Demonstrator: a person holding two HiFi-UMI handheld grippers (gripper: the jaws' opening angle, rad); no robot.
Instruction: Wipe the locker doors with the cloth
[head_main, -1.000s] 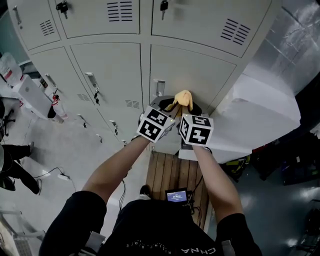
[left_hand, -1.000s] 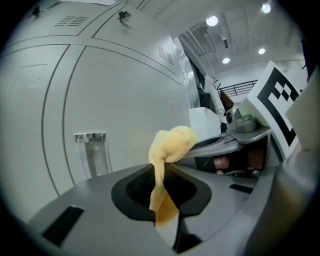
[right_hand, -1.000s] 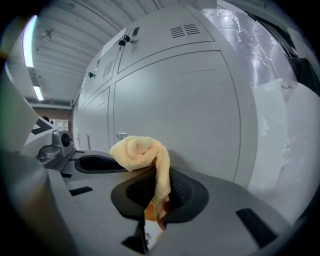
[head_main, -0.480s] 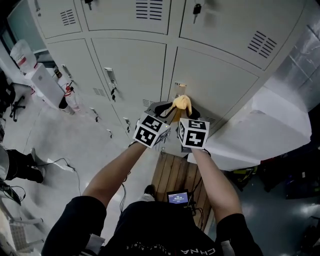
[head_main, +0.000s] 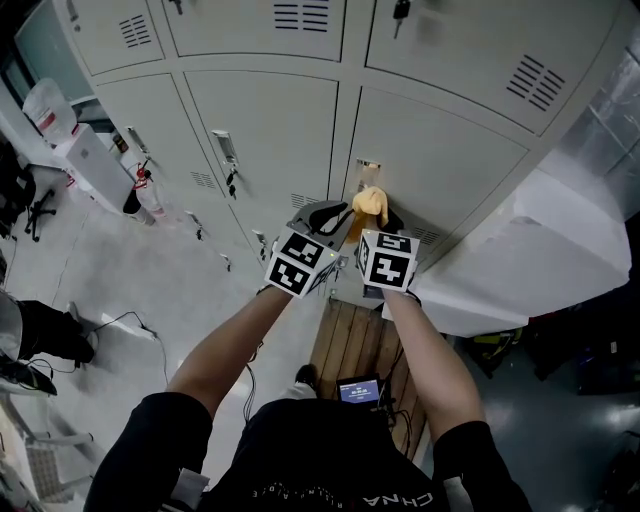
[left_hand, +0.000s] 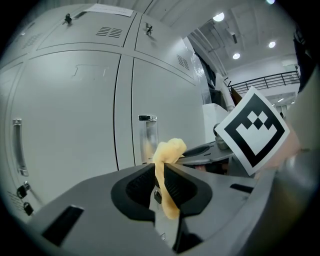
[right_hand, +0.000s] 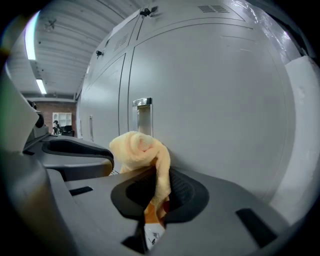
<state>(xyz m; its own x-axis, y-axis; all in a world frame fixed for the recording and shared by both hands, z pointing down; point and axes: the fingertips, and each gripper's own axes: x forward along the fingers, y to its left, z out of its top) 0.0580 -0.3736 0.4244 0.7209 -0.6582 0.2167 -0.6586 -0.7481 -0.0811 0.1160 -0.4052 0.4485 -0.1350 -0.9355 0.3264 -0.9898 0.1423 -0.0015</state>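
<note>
A yellow cloth (head_main: 370, 204) is bunched against a grey locker door (head_main: 445, 170), just below its recessed handle (head_main: 368, 165). Both grippers hold it side by side. In the left gripper view, my left gripper (left_hand: 160, 172) is shut on a thin strip of the cloth (left_hand: 167, 150). The right gripper (right_hand: 159, 185) is shut on the cloth (right_hand: 140, 150), whose rolled end bulges above the jaws close to the door (right_hand: 215, 100). Seen from the head, the left gripper (head_main: 335, 216) and right gripper (head_main: 384, 218) meet at the cloth.
More grey locker doors (head_main: 270, 120) stand to the left and above, some with keys (head_main: 402, 10) in their locks. A white wrapped block (head_main: 540, 250) adjoins the lockers on the right. A wooden pallet (head_main: 350, 345) lies underfoot. Someone's legs (head_main: 40, 335) and cables are on the floor at left.
Both grippers kept hold of the cloth and carried it left along the door, from right of the handle to directly below it. The head view also shifted.
</note>
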